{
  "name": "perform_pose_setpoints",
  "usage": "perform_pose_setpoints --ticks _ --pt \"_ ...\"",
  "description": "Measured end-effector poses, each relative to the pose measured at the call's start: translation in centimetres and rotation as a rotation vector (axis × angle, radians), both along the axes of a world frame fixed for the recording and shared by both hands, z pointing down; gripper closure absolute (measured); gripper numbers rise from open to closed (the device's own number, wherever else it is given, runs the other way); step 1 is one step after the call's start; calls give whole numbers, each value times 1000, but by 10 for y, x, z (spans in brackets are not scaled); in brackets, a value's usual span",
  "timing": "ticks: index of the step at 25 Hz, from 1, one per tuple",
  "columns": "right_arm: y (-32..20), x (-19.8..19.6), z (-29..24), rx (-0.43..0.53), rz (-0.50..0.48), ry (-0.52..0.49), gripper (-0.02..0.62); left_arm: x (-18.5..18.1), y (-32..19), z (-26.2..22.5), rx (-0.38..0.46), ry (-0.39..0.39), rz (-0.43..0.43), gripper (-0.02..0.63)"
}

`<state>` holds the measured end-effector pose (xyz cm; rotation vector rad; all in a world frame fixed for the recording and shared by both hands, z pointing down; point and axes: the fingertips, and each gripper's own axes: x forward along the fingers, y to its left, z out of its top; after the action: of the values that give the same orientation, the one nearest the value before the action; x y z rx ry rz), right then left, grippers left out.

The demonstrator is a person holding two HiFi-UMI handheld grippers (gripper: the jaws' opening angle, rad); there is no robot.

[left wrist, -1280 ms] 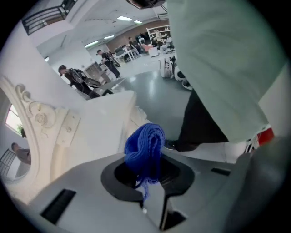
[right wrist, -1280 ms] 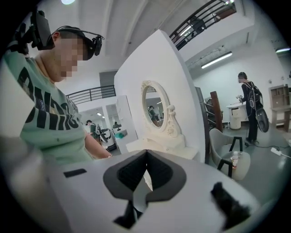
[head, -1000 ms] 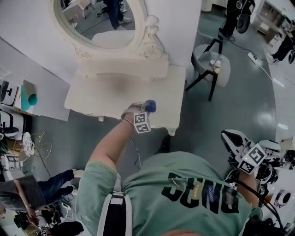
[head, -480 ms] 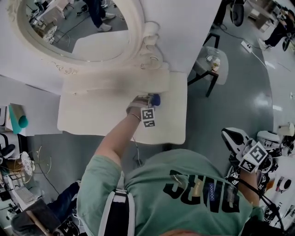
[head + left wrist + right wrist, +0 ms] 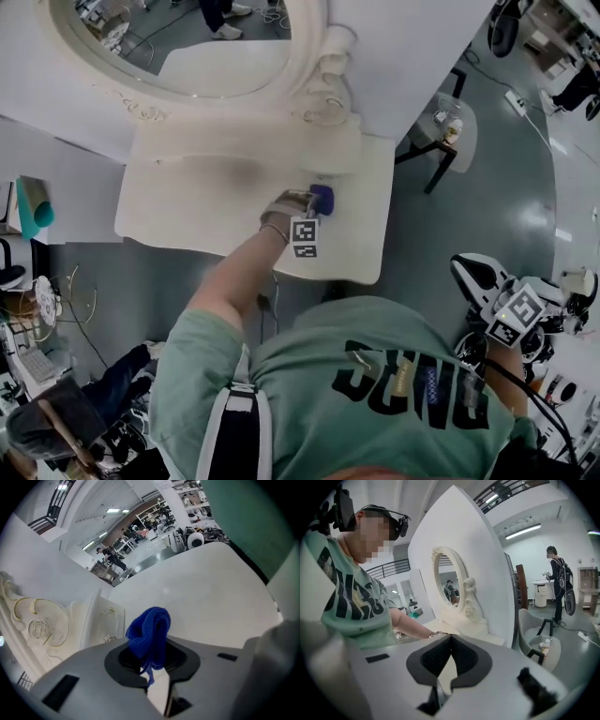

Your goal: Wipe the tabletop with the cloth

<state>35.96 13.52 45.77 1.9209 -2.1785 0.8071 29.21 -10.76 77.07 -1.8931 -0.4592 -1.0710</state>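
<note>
Looking down on the cream tabletop [image 5: 187, 206], we hold our left gripper [image 5: 315, 201] over its right part, near the back edge. Our right gripper [image 5: 469, 274] hangs well off the tabletop's right side, jaws pressed together on nothing. Our left jaws pinch the bunched blue cloth [image 5: 324, 198] just above the tabletop.

ribbed blue cloth [image 5: 149, 632]; smooth matt cream tabletop [image 5: 206, 211].
</note>
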Motion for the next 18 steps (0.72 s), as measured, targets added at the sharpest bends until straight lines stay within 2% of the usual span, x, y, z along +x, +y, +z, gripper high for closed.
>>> perform_pose_setpoints --ticks 5,9,14,16,18 --pt "38 -16 2 56 -61 -5 584 -71 58 0 -18 -36 -37 526" --pt "104 -34 -4 97 -81 -8 584 -142 121 11 -36 -83 -87 526" --pt "201 -49 -15 141 -74 -1 584 -232 209 16 -84 -258 -94 525" --pt "233 -45 -18 146 -51 -9 584 -243 232 12 -113 -252 -155 525" --pt "255 -37 -21 148 -26 -15 584 -220 238 -2 -126 -187 -206 525"
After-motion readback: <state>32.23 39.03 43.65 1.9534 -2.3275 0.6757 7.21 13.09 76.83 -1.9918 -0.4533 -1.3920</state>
